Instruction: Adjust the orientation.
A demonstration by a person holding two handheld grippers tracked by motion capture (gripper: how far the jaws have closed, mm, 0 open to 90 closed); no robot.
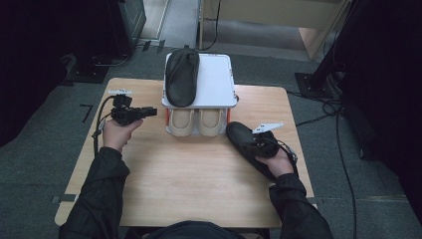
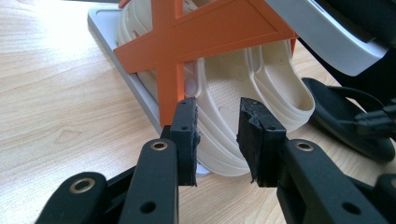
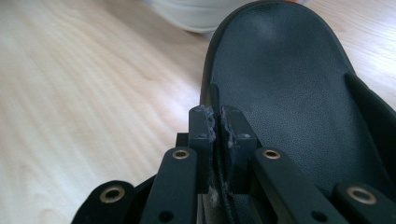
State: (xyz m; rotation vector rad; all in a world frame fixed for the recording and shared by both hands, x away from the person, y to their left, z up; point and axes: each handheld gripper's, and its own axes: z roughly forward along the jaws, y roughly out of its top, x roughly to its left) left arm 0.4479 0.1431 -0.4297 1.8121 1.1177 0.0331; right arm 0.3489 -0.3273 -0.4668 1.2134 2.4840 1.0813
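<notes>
A black slipper (image 1: pixel 239 133) lies low over the table to the right of the rack, and my right gripper (image 1: pixel 249 146) is shut on its side rim. In the right gripper view the pads (image 3: pixel 203 122) pinch that rim, with the slipper's insole (image 3: pixel 280 84) stretching ahead. My left gripper (image 1: pixel 151 111) is held left of the rack, pointing at it. Its jaws stand open (image 2: pixel 217 135) with nothing between them. A second black slipper (image 1: pixel 182 74) lies on the rack's white top shelf (image 1: pixel 216 79). A cream pair (image 1: pixel 194 122) sits on the lower shelf.
The rack has an orange cross brace (image 2: pixel 210 32) on the side facing my left gripper, with the cream slippers (image 2: pixel 261 84) behind it. The wooden table (image 1: pixel 189 174) has bare room in front. Cables (image 1: pixel 338 129) trail on the floor at the right.
</notes>
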